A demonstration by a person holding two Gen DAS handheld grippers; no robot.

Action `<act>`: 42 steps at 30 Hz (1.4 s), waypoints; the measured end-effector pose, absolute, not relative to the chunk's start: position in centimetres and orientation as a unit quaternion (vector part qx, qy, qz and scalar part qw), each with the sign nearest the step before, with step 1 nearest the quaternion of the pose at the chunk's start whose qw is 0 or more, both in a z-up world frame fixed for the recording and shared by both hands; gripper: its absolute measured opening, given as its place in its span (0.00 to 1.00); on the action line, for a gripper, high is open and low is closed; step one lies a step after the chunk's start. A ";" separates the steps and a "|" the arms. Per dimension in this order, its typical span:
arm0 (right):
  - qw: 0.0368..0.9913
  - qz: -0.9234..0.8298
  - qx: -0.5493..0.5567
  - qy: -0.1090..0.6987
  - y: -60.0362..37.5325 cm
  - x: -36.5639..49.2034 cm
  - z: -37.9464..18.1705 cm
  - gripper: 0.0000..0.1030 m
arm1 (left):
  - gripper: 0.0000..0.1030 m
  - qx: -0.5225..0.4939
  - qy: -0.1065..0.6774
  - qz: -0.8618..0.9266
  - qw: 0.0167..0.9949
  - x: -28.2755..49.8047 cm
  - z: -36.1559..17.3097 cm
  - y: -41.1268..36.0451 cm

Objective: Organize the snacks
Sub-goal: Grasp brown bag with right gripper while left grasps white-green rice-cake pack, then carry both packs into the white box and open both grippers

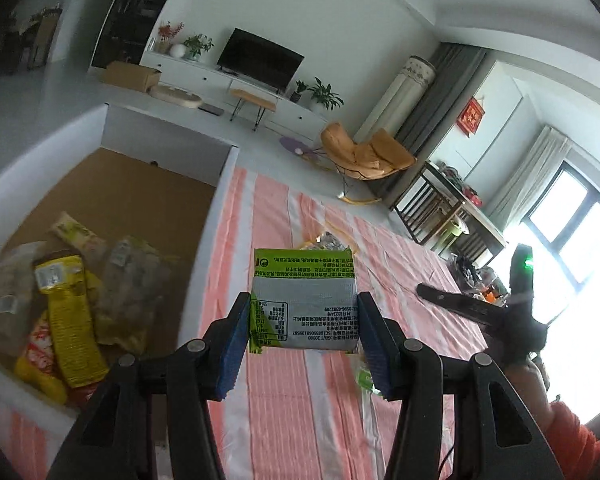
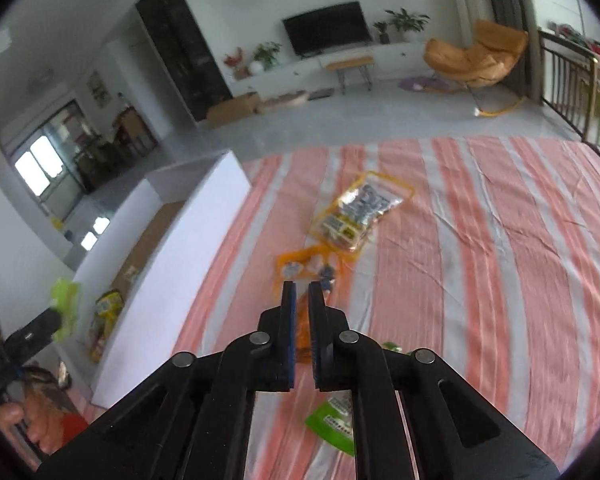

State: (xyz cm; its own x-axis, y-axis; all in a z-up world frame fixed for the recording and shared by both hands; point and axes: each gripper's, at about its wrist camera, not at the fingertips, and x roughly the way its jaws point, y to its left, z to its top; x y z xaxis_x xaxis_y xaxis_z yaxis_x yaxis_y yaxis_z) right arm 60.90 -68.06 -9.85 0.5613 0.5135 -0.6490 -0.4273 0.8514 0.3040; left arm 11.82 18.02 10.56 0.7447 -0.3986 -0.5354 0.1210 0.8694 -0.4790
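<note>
My left gripper (image 1: pixel 303 322) is shut on a green and silver snack packet (image 1: pixel 305 300) and holds it above the striped cloth, just right of the white box (image 1: pixel 216 216). The box holds several snack bags (image 1: pixel 66 320). The same packet (image 2: pixel 65 308) and the left gripper show at the left of the right wrist view. My right gripper (image 2: pixel 302 294) is shut and empty, hovering over an orange snack bag (image 2: pixel 306 264). A yellow-edged bag of small packets (image 2: pixel 360 212) lies farther out. A green packet (image 2: pixel 334 424) lies under the right gripper.
The pink and white striped cloth (image 2: pixel 480 280) covers the table. The white box wall (image 2: pixel 172 264) stands along the left side. Beyond the table are a TV (image 2: pixel 326 26), an orange chair (image 2: pixel 476 56) and a wooden rack (image 2: pixel 572 84).
</note>
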 end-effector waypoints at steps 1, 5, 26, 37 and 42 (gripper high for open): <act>0.874 0.252 0.055 0.413 -68.3 61.8 -10.7 0.45 | 0.50 -0.207 0.325 -0.142 0.912 11.4 10.7 18.0; 0.841 0.207 0.030 0.500 -69.7 63.6 -14.9 0.68 | 0.50 -0.191 0.322 -0.146 0.916 10.5 10.7 17.4; 0.825 0.220 0.087 0.513 -70.8 61.2 -17.6 0.30 | 0.50 -0.209 0.322 -0.117 0.916 9.1 9.6 19.7; 0.784 0.412 0.090 0.456 -54.6 57.7 -7.5 0.30 | 0.50 -0.179 0.347 0.020 0.920 11.9 8.1 27.5; 0.768 0.458 0.044 0.446 -45.8 55.4 -7.7 0.32 | 0.94 -0.177 0.381 0.074 0.904 12.6 5.0 29.1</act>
State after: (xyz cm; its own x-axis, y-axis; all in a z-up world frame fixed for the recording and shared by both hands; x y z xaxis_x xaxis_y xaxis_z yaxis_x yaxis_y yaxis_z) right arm 55.41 -45.82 -7.66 0.1830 0.7422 -0.6447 -0.6638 0.5770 0.4759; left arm 12.63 29.05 4.96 0.6986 -0.0007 -0.7155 -0.2692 0.9263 -0.2637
